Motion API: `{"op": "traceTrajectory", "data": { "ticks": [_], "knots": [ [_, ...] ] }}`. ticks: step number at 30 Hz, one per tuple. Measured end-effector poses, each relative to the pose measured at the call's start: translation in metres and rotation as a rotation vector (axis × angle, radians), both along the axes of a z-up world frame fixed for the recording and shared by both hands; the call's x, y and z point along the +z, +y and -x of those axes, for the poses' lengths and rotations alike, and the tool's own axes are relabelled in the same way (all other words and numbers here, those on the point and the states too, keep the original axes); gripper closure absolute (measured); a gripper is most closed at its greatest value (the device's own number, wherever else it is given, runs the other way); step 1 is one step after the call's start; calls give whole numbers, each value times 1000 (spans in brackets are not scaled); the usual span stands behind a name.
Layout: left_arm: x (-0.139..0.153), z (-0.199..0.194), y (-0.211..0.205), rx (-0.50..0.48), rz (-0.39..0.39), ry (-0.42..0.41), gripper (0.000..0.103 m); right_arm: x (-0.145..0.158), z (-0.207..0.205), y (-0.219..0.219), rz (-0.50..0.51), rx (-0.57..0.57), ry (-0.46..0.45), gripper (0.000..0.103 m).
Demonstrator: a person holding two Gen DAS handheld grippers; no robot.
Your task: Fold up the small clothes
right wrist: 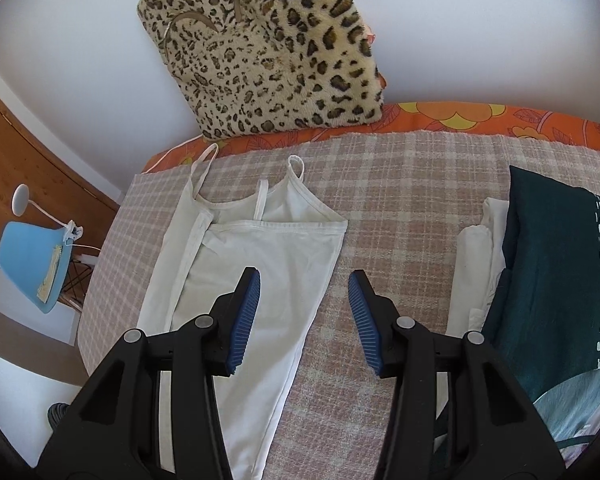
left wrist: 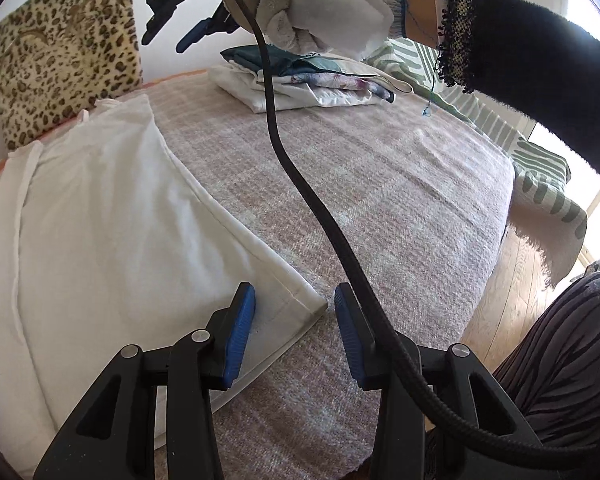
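Blue-padded left gripper point(left wrist: 295, 334) is hovering released over the hem corner of the white camisole point(left wrist: 100, 216), nothing pinched. Right gripper point(right wrist: 304, 316) is also hanging released, beside its folded side edge. Lengthwise folding seems underway; next, grasping the hem. Its long axis is running toward the leopard cushion point(right wrist: 268, 48), straps nearest it.

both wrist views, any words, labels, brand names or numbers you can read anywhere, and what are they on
None can be read in either view.
The white camisole shows no tag or print.
The teal garment on the folded pile carries only a white pattern of dashes and shapes, no letters.
The leopard-print cushion and the checked blanket bear patterns only.
The left gripper and right gripper show no markings.
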State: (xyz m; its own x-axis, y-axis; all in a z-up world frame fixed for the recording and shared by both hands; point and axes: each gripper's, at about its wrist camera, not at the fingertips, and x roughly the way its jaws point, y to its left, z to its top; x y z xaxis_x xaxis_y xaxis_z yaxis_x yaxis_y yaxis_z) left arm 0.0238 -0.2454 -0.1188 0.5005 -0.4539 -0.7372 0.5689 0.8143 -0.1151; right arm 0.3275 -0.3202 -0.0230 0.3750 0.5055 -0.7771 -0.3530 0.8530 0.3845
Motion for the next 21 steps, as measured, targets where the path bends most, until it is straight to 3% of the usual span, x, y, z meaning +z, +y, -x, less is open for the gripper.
{"op": "traceTrajectory", "data": {
  "ticks": [4,10,15,16,18,21],
  "knots": [
    [-1,-3,6,44,25,-9,93,-26,-19,14,15,-42,40,54],
    [0,-9,25,91,161,40,97,-60,-42,32,45,-82,70,54],
    [1,-8,39,130,222,50,97,-76,-54,45,87,-87,75,56],
    [1,-8,42,138,238,57,97,-77,-55,47,91,-86,68,58],
    [2,-7,48,161,266,62,97,-78,-57,52,116,-86,60,78],
    [3,-5,56,179,288,65,97,-75,-57,58,142,-94,49,93]
  ]
}}
